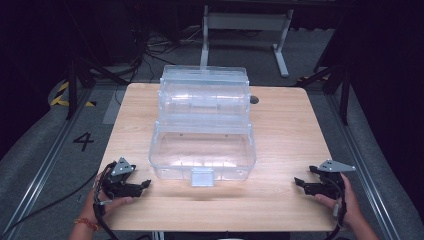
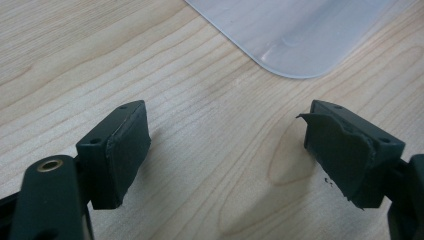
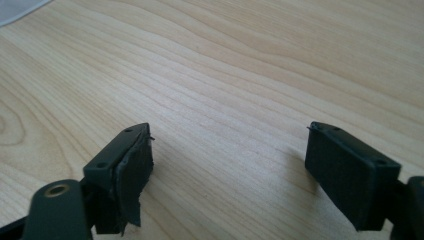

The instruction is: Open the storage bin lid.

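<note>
Two grippers rest either side of a clear plastic box, both empty.

Nearest me, the left gripper (image 1: 142, 185) sits on the wooden table (image 1: 280, 130) just off the box's near left corner, its jaws spread wide with nothing between them; the pad (image 2: 345, 150) on one jaw looks torn and peeling. The right gripper (image 1: 299, 183) lies well out from the box's near right corner, jaws likewise apart and empty. Both forearms are cut off at the bottom edge. The clear box (image 1: 202, 127) stands mid-table, tiers stepping back; its see-through walls make it hard to tell what, if anything, lies inside. Beyond the box, the floor fades into dark.
</note>
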Demonstrator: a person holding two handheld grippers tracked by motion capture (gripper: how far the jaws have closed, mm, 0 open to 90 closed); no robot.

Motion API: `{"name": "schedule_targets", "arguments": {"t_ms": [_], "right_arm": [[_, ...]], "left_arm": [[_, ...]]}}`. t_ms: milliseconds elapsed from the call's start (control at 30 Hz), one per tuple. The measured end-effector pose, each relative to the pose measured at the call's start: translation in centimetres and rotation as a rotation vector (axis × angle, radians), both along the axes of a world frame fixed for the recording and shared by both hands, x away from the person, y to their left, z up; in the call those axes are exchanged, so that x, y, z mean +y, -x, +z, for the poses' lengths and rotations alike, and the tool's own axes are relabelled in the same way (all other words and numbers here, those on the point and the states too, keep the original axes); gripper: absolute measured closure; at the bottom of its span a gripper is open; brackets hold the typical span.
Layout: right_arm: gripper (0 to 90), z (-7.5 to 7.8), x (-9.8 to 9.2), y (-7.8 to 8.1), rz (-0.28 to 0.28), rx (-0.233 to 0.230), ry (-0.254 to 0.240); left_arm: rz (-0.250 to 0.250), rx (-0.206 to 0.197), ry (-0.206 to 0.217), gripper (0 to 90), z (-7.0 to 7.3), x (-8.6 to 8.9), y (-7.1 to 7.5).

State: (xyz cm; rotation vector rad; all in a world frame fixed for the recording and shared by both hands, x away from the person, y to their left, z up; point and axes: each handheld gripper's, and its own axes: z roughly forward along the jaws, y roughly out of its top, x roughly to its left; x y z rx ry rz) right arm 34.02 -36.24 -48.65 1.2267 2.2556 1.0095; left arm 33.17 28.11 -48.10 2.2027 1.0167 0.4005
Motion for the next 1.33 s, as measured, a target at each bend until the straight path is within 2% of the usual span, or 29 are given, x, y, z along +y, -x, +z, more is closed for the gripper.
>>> {"name": "schedule_targets", "arguments": {"t_ms": [300, 400, 767, 1333], "right_arm": [[19.2, -0.01, 0.05, 0.16, -0.009, -0.002, 0.003], [18.9, -0.01, 0.04, 0.13, -0.009, -0.001, 0.001], [18.4, -0.01, -0.02, -0.01, 0.003, -0.001, 0.002], [18.1, -0.02, -0.05, -0.07, 0.008, -0.001, 0.003]], "left_arm": [[-0.004, -0.009, 0.000, 18.1, -0.03, 0.00, -0.22], [-0.005, 0.002, 0.007, 18.0, -0.04, -0.03, -0.24], [-0.004, 0.003, 0.012, 18.0, -0.07, -0.07, -0.26], [0.001, -0.001, 0.001, 18.0, -0.02, -0.07, -0.30]]}}
